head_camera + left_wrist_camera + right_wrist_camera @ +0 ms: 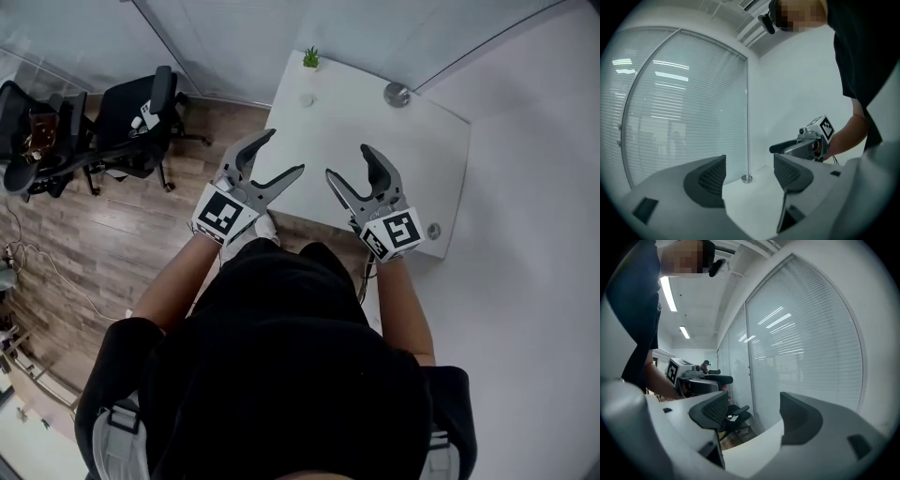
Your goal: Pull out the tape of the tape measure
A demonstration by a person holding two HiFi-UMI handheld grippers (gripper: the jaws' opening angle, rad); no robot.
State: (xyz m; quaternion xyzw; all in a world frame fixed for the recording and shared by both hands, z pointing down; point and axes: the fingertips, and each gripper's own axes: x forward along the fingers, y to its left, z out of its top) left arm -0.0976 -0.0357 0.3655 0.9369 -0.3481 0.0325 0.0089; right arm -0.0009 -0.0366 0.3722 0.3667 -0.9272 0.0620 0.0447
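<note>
I cannot make out a tape measure in any view. My left gripper (286, 152) and right gripper (348, 160) hang side by side over the near edge of a white table (375, 150). Both are open, with nothing between their fingers. In the left gripper view my own jaws (750, 164) frame the bare tabletop, and the right gripper (801, 146) shows beyond them to the right. In the right gripper view the jaws (752, 408) stand apart over the table edge, with the left gripper (701, 380) at the left. A small round silver thing (397, 94) sits at the table's far edge.
A small green plant (310, 58) stands at the table's far left corner, and a round grommet (433, 231) is set near its right front corner. Glass partitions with blinds (684, 108) run behind the table. Black office chairs (131, 117) stand on the wood floor to the left.
</note>
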